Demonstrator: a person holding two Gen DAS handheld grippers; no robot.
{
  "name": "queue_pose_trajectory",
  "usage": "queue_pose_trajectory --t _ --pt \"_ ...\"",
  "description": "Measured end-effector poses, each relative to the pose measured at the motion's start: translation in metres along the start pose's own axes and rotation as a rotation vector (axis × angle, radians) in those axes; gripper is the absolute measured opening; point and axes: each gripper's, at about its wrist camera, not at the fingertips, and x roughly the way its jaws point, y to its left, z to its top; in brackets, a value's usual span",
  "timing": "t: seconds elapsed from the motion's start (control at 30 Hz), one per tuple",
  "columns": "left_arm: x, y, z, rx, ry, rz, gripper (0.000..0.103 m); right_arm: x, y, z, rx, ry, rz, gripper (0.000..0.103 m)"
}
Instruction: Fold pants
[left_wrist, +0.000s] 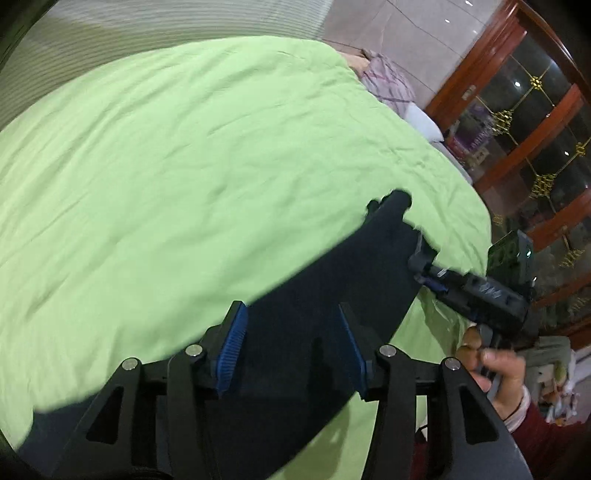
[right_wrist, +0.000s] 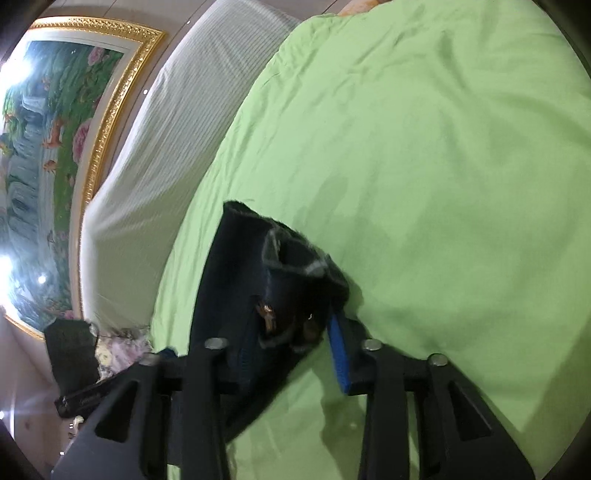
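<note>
Dark navy pants (left_wrist: 325, 295) lie stretched across the near edge of a green bed cover (left_wrist: 184, 177). My left gripper (left_wrist: 291, 339) is open, its blue pads (left_wrist: 232, 343) spread wide above the cloth without pinching it. My right gripper (left_wrist: 421, 254) shows in the left wrist view at the pants' far end. In the right wrist view my right gripper (right_wrist: 295, 332) has the bunched waistband with a button (right_wrist: 280, 280) between its blue pads (right_wrist: 340, 354), which stand apart; the left pad is hidden by cloth.
The green cover (right_wrist: 443, 166) spans the bed. A striped white headboard cushion (right_wrist: 177, 136) and a gold-framed painting (right_wrist: 55, 147) stand beyond it. A plaid pillow (left_wrist: 388, 81) and a wooden glass cabinet (left_wrist: 535, 147) are at the right.
</note>
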Motion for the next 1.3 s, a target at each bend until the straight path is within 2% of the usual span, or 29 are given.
queue_pose_trajectory --t 0.07,0.2,0.3,0.4,0.47,0.5,0.57,0.63,0.7,0.73,0.77,0.83,0.93,0.97,1.0,1.17,1.3 --pt "0.013 -0.002 0.014 -0.001 0.032 -0.011 0.055 -0.008 -0.009 0.002 0.046 -0.034 0.068 0.010" --pt "0.040 -0.011 0.031 0.040 0.113 -0.069 0.055 -0.017 -0.022 -0.003 0.061 -0.050 0.089 0.010" --pt "0.070 -0.022 0.047 0.092 0.202 -0.102 0.055 -0.020 -0.018 -0.005 0.037 -0.057 0.087 0.010" --pt "0.099 -0.035 0.065 0.138 0.259 -0.117 0.055 -0.018 -0.016 -0.005 0.035 -0.043 0.098 0.010" --pt "0.114 -0.041 0.075 0.166 0.298 -0.133 0.064 -0.019 -0.022 -0.006 0.024 -0.033 0.105 0.010" --pt "0.120 -0.044 0.080 0.178 0.305 -0.145 0.065 -0.019 -0.022 -0.006 0.016 -0.029 0.109 0.010" --pt "0.124 -0.049 0.087 0.202 0.290 -0.166 0.063 -0.017 -0.020 -0.006 -0.009 -0.009 0.102 0.010" --pt "0.130 -0.054 0.091 0.241 0.284 -0.163 0.054 -0.017 -0.016 -0.005 -0.031 0.003 0.093 0.013" --pt "0.128 -0.056 0.090 0.267 0.270 -0.178 0.036 -0.017 -0.011 -0.006 -0.051 0.005 0.072 0.017" --pt "0.128 -0.057 0.091 0.256 0.271 -0.206 0.019 -0.016 -0.008 -0.007 -0.065 0.007 0.059 0.018" --pt "0.128 -0.056 0.090 0.237 0.269 -0.235 0.017 -0.016 -0.005 -0.008 -0.081 0.006 0.049 0.021" --pt "0.128 -0.058 0.086 0.240 0.239 -0.229 0.014 -0.014 0.000 -0.010 -0.108 0.007 0.042 0.026" --pt "0.123 -0.058 0.083 0.211 0.211 -0.246 0.012 -0.013 0.002 -0.010 -0.131 0.018 0.042 0.026" --pt "0.120 -0.055 0.082 0.194 0.206 -0.259 0.011 -0.014 0.001 -0.009 -0.132 0.025 0.048 0.025" --pt "0.118 -0.054 0.083 0.181 0.198 -0.270 0.011 -0.016 0.001 -0.007 -0.134 0.028 0.052 0.019" --pt "0.092 -0.053 0.081 0.135 0.133 -0.330 0.010 -0.026 0.016 -0.003 -0.169 0.028 0.146 0.015" --pt "0.049 -0.045 0.068 0.100 0.034 -0.353 0.010 -0.028 0.041 -0.007 -0.208 0.064 0.263 0.015"
